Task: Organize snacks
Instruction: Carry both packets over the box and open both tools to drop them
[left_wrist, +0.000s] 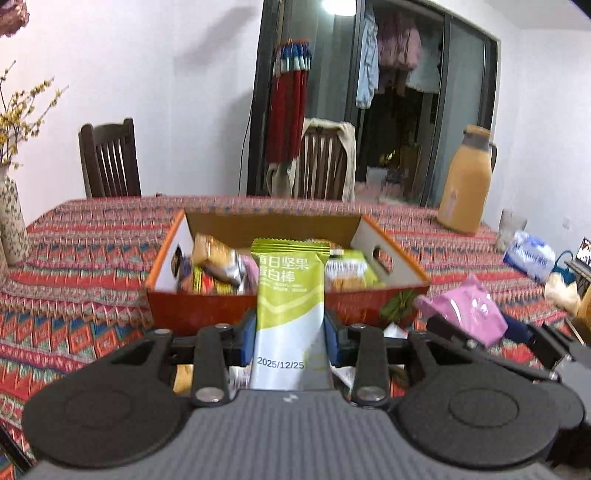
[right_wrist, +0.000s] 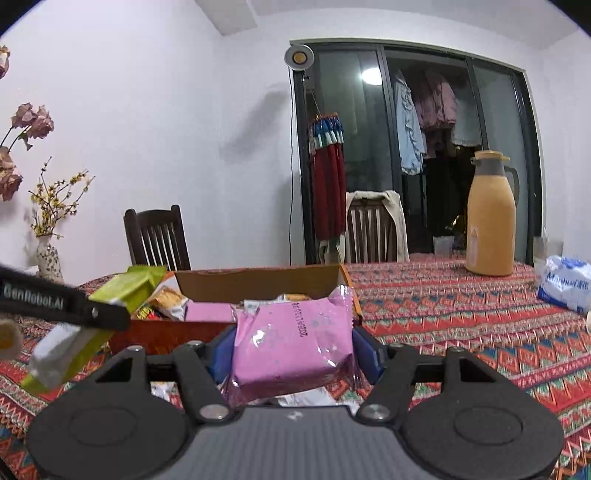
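Note:
My left gripper (left_wrist: 290, 334) is shut on a green and white nut bar packet (left_wrist: 290, 295), held upright just in front of the orange cardboard box (left_wrist: 229, 312). The box holds several snack packets (left_wrist: 218, 264). My right gripper (right_wrist: 291, 349) is shut on a pink snack packet (right_wrist: 293, 339), held near the box's right front corner (right_wrist: 349, 280). The pink packet also shows in the left wrist view (left_wrist: 465, 308). The green bar (right_wrist: 92, 325) and the left gripper's arm (right_wrist: 62, 304) show at the left of the right wrist view.
The table has a red patterned cloth (right_wrist: 461, 332). An orange thermos jug (right_wrist: 491, 218) and a blue-white tissue pack (right_wrist: 565, 282) stand at the far right. A vase with flowers (right_wrist: 48, 258) is at the left. Two wooden chairs (right_wrist: 157, 236) stand behind the table. Loose wrappers (right_wrist: 306, 398) lie under my right gripper.

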